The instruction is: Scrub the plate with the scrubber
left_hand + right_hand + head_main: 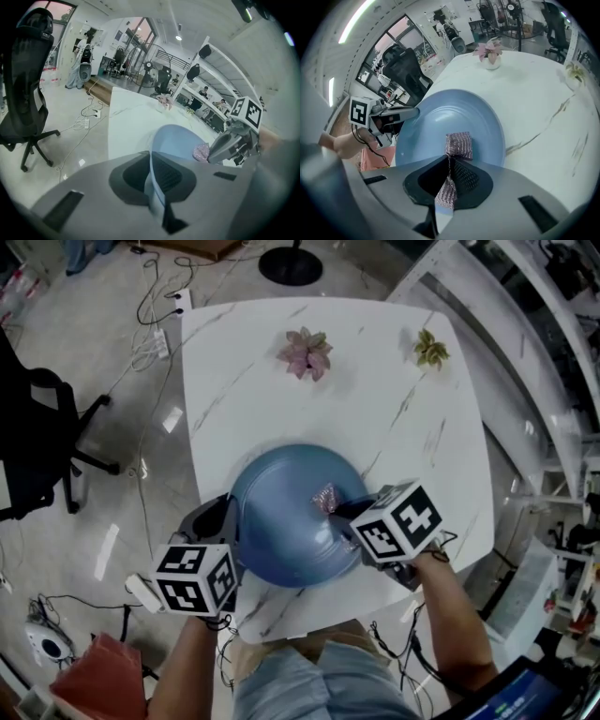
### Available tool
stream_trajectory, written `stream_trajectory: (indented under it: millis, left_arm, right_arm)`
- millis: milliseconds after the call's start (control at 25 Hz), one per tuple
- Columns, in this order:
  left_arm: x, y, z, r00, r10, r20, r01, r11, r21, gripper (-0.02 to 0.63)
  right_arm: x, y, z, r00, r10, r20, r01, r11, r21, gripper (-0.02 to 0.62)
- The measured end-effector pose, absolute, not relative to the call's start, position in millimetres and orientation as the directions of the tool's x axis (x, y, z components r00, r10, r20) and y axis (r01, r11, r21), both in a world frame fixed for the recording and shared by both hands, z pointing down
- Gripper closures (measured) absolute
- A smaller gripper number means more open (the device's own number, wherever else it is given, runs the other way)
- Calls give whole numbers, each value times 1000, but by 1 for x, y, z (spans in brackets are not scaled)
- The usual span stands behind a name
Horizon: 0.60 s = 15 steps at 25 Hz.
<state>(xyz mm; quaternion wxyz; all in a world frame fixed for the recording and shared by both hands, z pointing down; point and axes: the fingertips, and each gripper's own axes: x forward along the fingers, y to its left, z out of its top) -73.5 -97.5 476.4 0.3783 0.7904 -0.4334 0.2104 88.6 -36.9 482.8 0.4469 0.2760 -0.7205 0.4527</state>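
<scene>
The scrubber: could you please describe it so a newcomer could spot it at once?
On the white marble-patterned table, at its near edge, is a round blue plate. The scrubber is the small pinkish-purple mesh pad on its face, pinched in the jaws of the right gripper; the pink potted plant stands at the far edge.

Plate [281,535] over table [375,427] near edge; scrubber [325,498] on plate; left plant [306,352], right plant [430,349] behind.
</scene>
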Motion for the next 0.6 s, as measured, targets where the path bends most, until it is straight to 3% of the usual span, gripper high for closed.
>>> stream_trajectory:
  millis: [600]
  left_arm:
    - [-72,-99,477,540,-511,669,-842,-323,433,591]
  right_arm:
    - [37,-103,482,-467,69,881,-713,561,-422,555]
